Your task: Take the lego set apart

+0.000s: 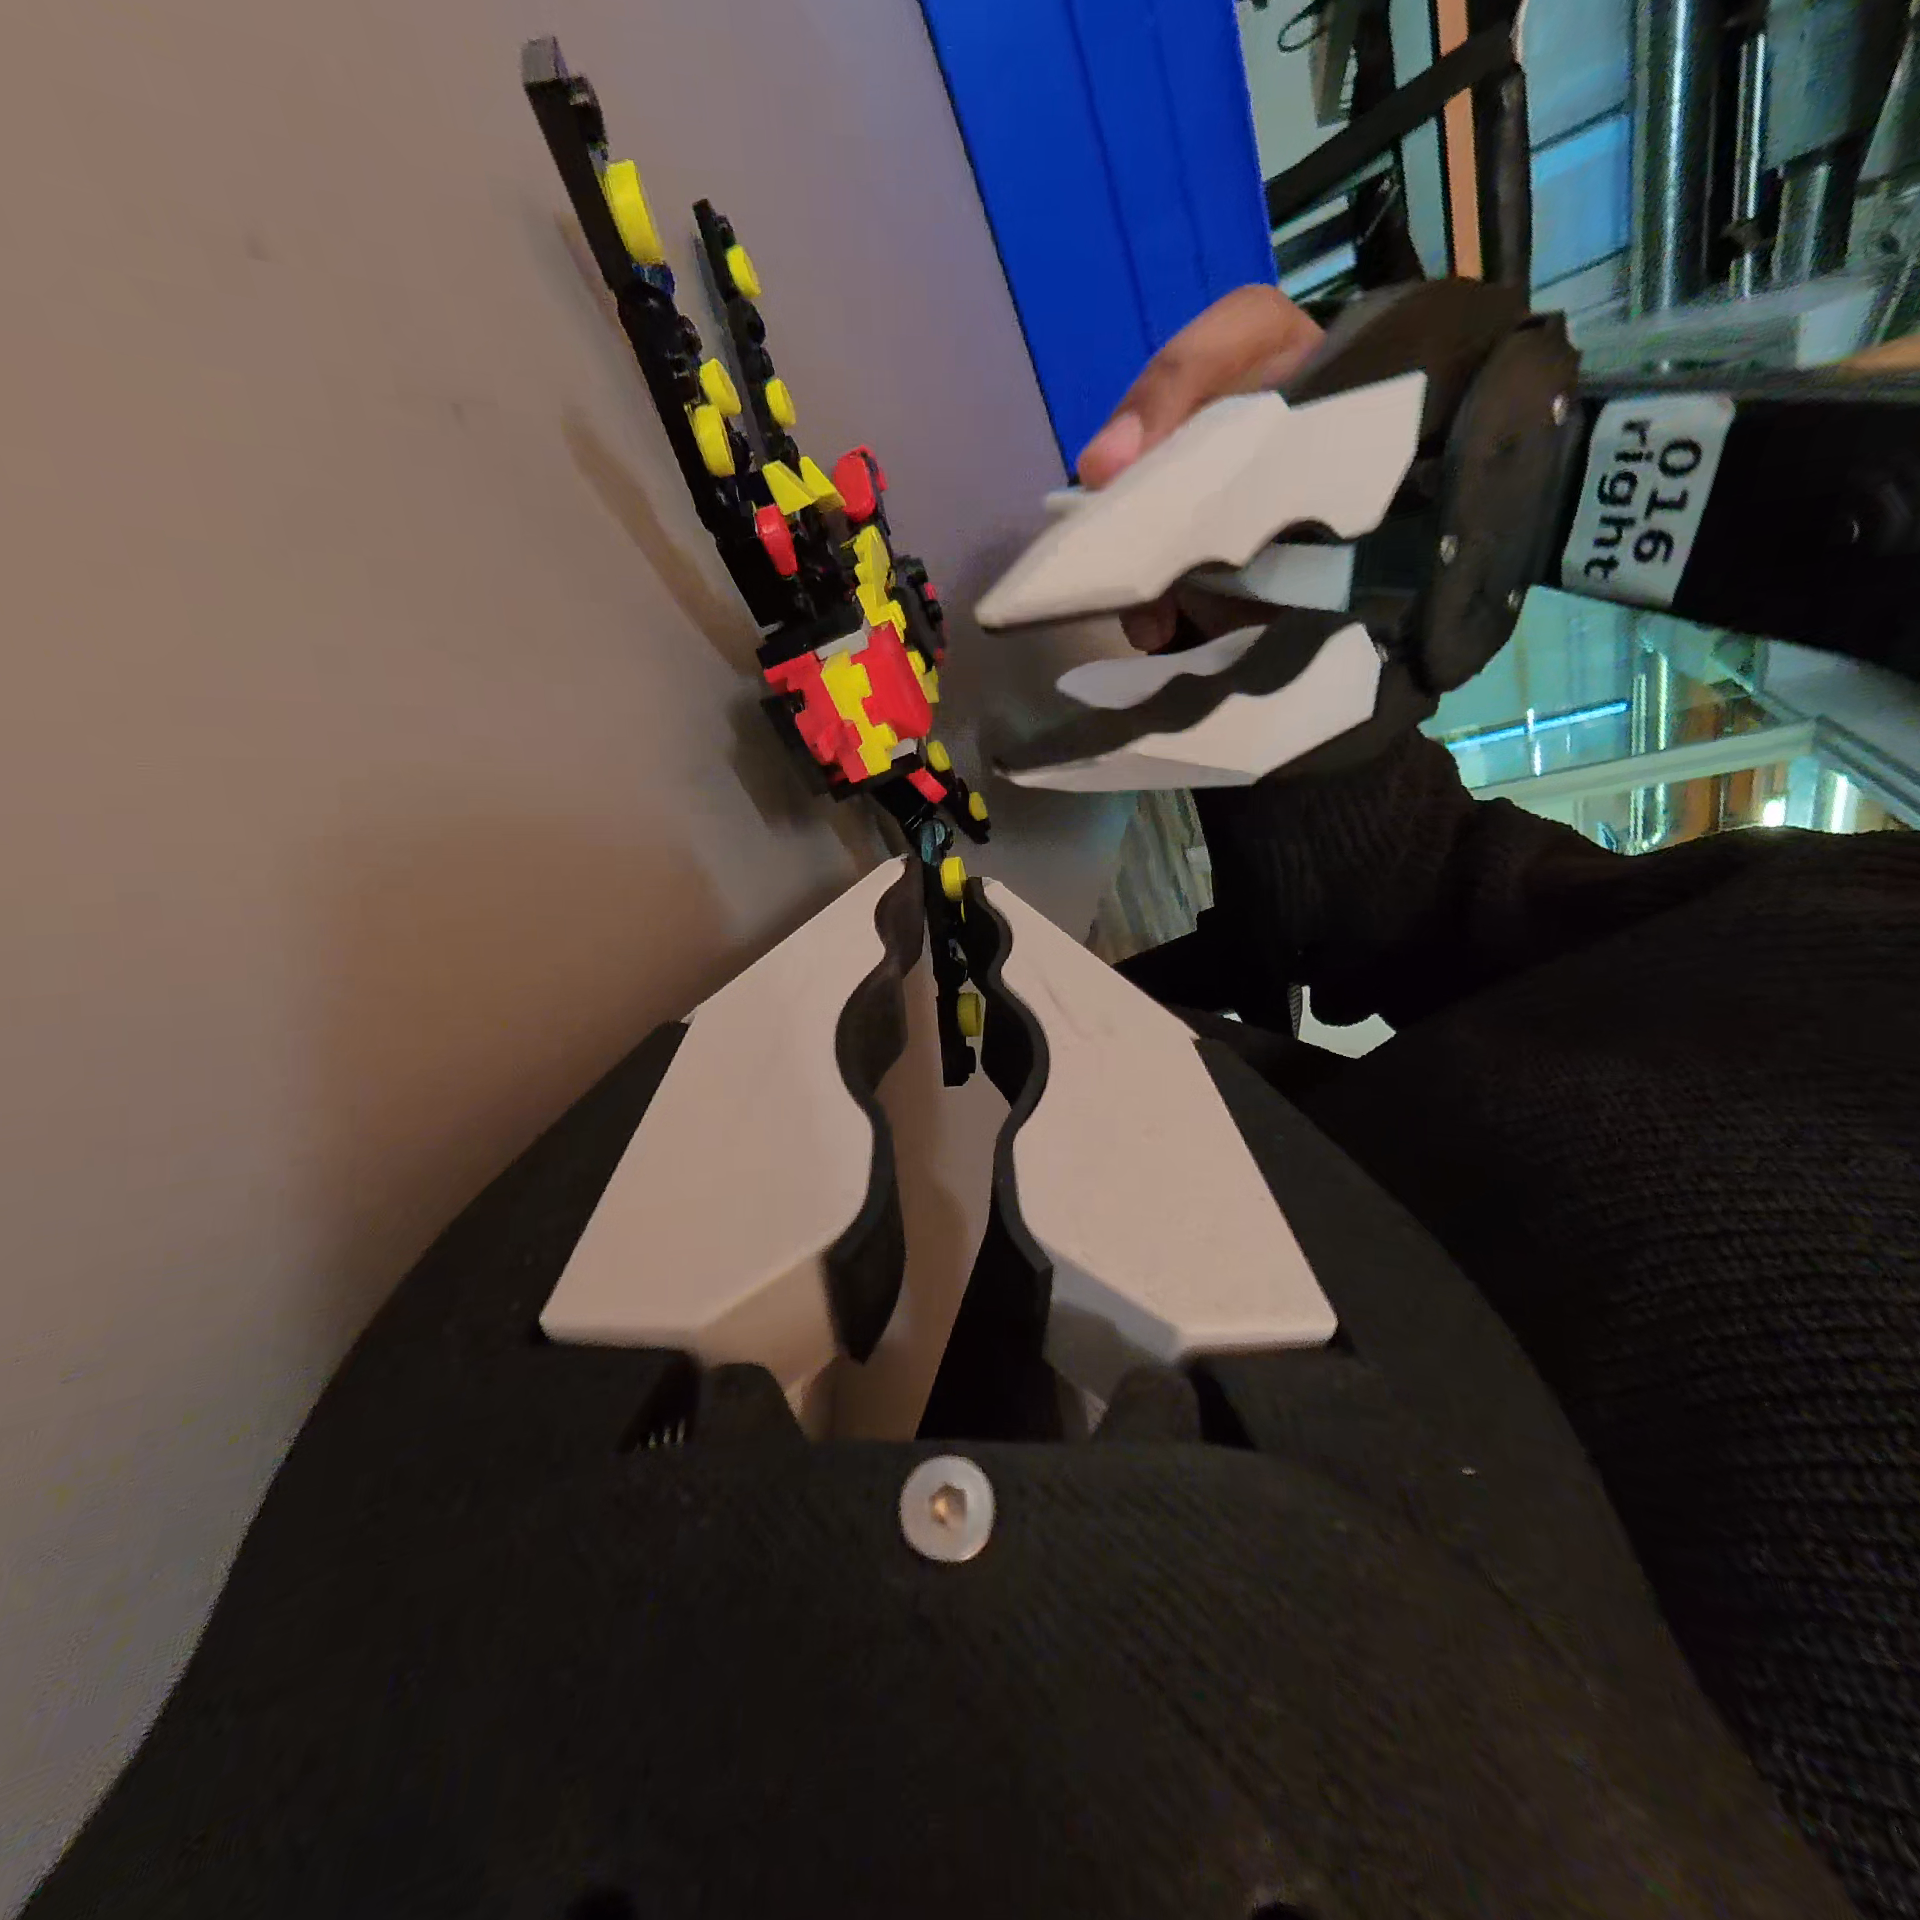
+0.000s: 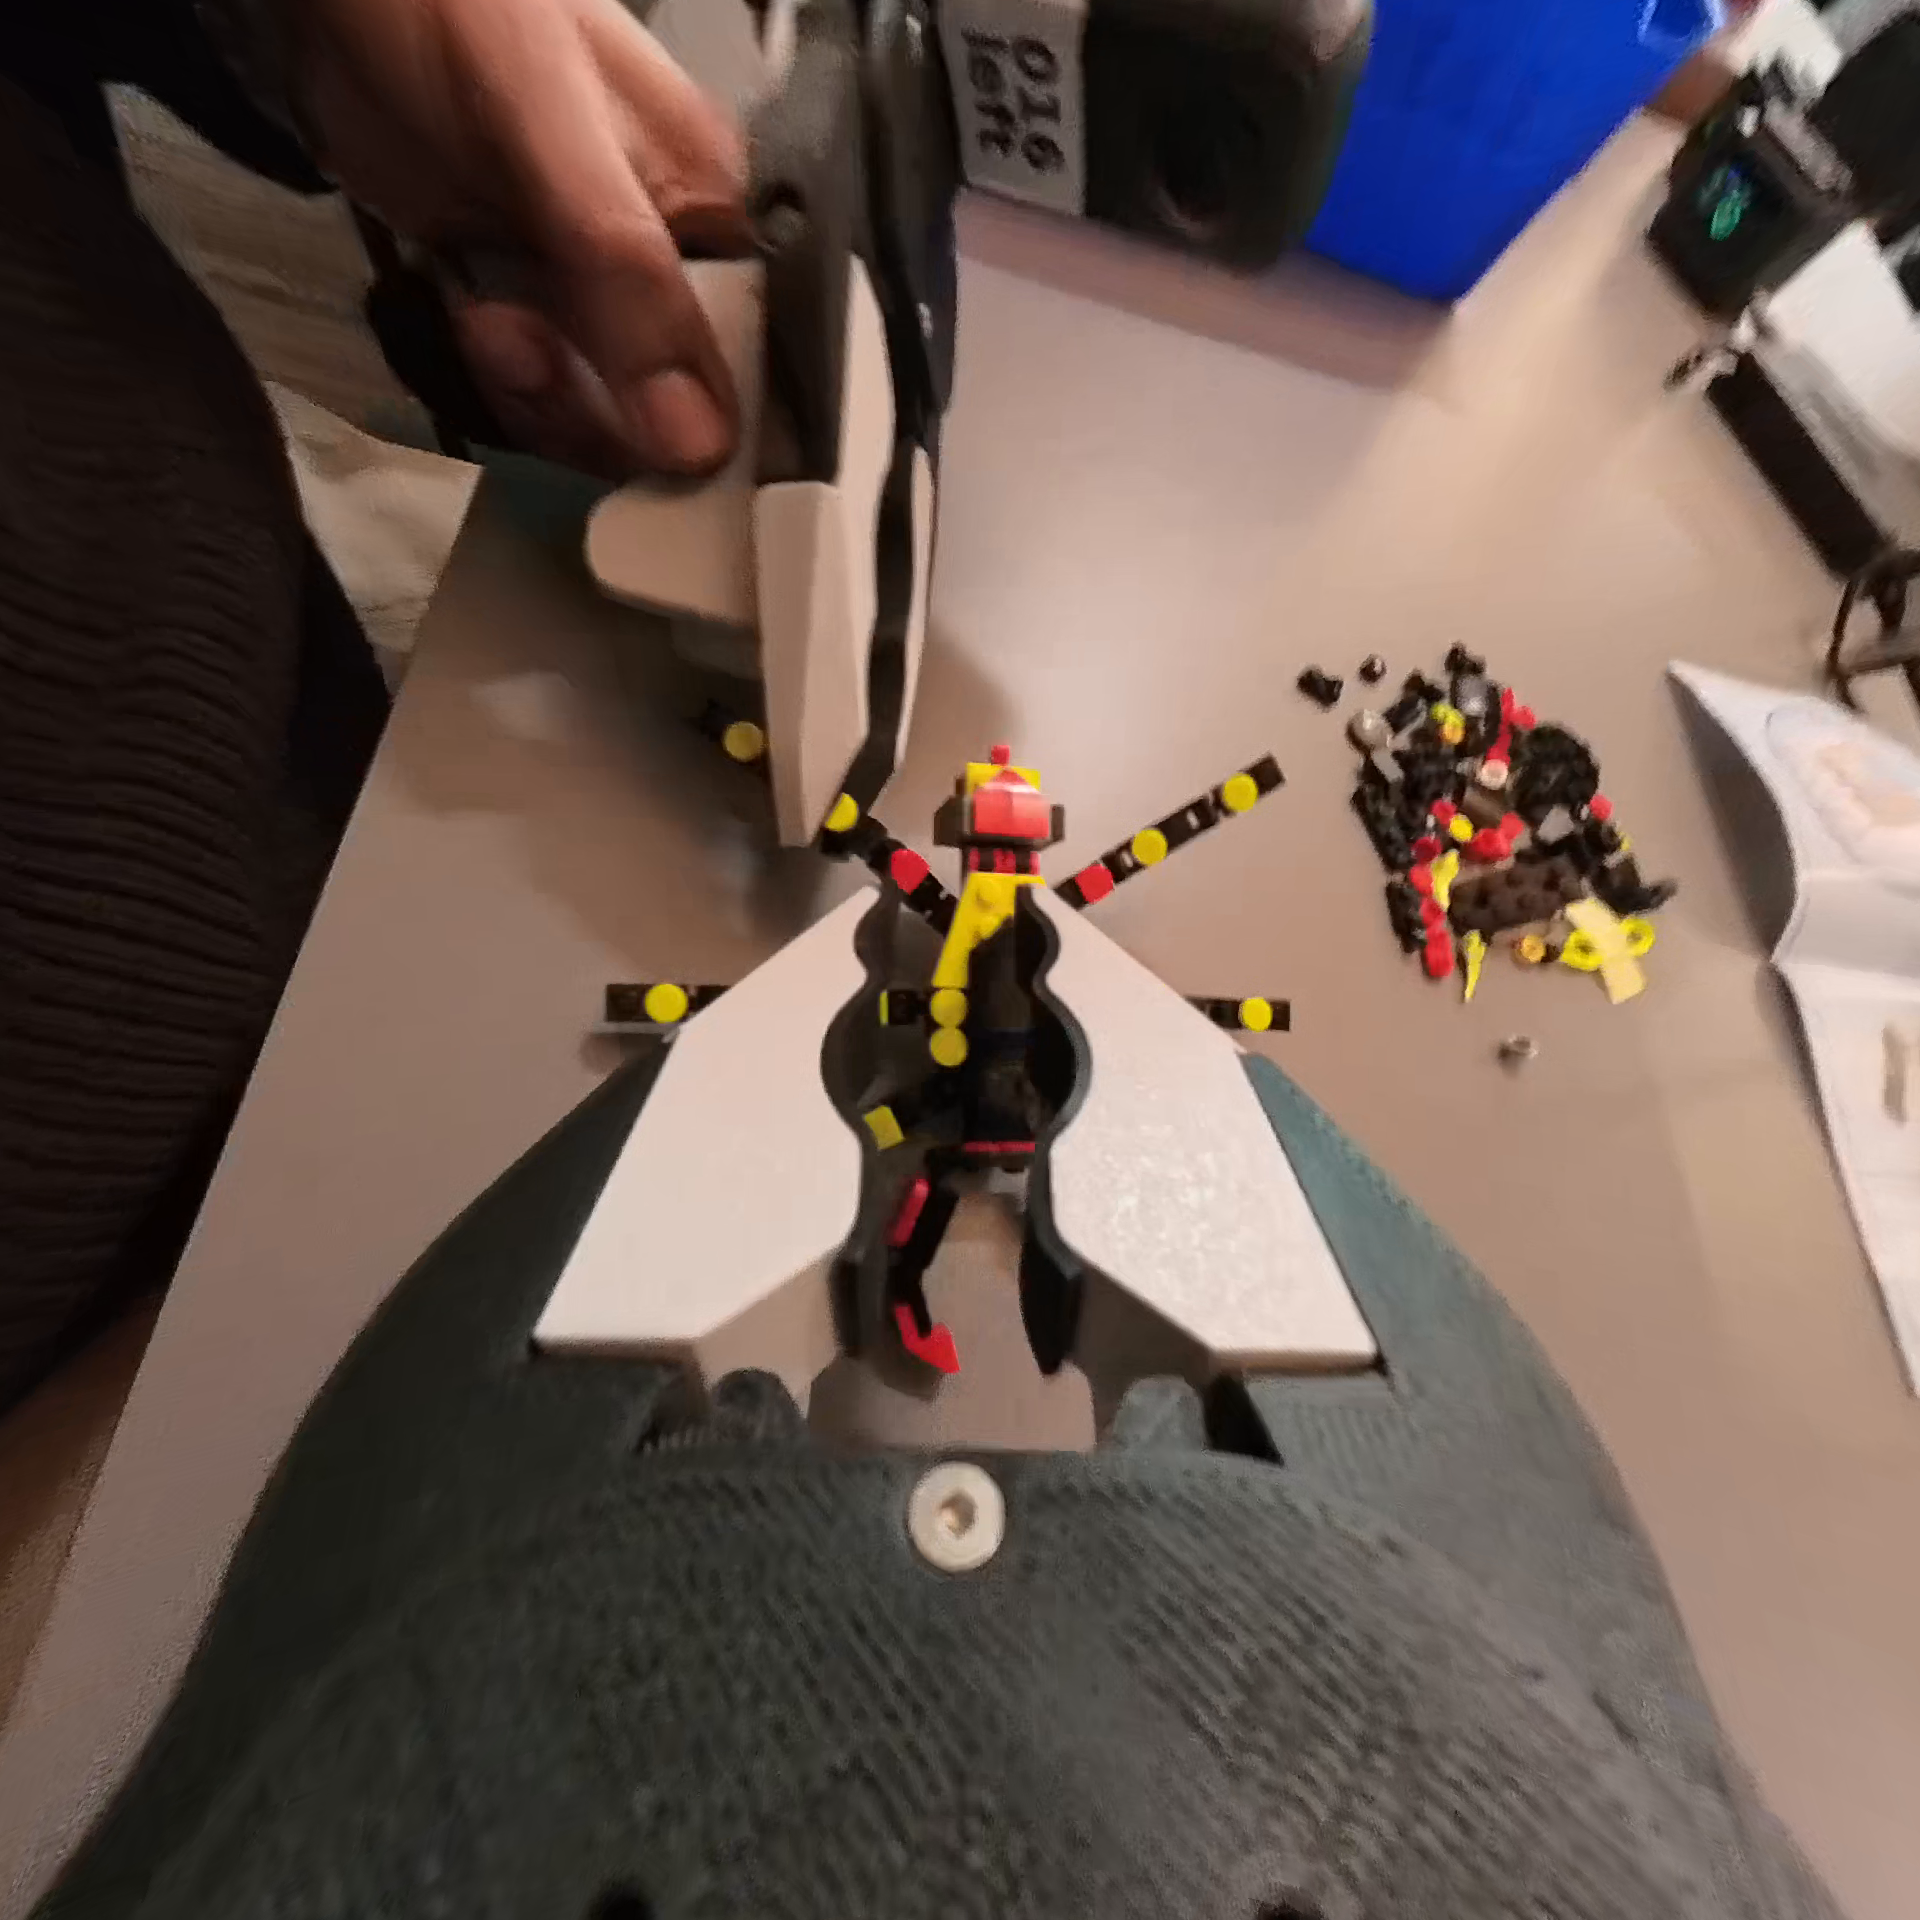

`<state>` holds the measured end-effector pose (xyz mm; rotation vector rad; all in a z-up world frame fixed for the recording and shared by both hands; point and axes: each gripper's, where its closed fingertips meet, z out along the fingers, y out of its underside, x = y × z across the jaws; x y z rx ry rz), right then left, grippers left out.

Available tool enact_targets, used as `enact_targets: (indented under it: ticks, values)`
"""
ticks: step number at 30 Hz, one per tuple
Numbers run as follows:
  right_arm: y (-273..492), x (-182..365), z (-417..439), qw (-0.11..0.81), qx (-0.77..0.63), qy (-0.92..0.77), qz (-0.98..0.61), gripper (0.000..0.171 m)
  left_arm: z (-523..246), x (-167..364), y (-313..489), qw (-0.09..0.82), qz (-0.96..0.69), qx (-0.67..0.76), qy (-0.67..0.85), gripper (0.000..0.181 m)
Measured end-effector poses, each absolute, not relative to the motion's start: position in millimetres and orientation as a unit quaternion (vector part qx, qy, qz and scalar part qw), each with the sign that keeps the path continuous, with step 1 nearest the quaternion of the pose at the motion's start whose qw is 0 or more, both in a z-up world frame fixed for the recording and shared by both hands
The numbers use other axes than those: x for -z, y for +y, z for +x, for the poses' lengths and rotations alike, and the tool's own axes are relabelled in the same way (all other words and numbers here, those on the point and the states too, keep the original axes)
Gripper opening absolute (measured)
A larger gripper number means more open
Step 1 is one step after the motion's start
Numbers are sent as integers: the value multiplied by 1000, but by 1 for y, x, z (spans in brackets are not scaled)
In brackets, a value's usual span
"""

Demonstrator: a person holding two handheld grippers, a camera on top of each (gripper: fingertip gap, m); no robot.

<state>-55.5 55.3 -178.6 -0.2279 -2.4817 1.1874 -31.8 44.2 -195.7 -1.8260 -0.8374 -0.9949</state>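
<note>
- Lego model (image 2: 992,935), black with red and yellow studs, lies on the grey tabletop (image 2: 1195,499) at mid-frame, its limbs splayed.
- Left tool (image 1: 940,883) is pinched nearly closed on one thin black limb (image 1: 954,977).
- Right tool (image 2: 966,904) straddles the body, part open; contact seems likely, though blur hides it.
- Risk: pulling crookedly could snap off several pieces together, scattering them.
- Only the right wrist view shows the loose-piece pile (image 2: 1496,821) at right and a booklet (image 2: 1849,914).
</note>
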Motion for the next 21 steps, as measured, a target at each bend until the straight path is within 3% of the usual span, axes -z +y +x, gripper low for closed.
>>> enact_targets:
  ticks: [9,21]
  values:
    - [40,192,-42,266,-355,-895,40,19,-21,195,42,424,-764,390,-291,6]
    - [32,208,-25,243,-333,-907,85,17,-7,207,38,388,-830,337,-217,7]
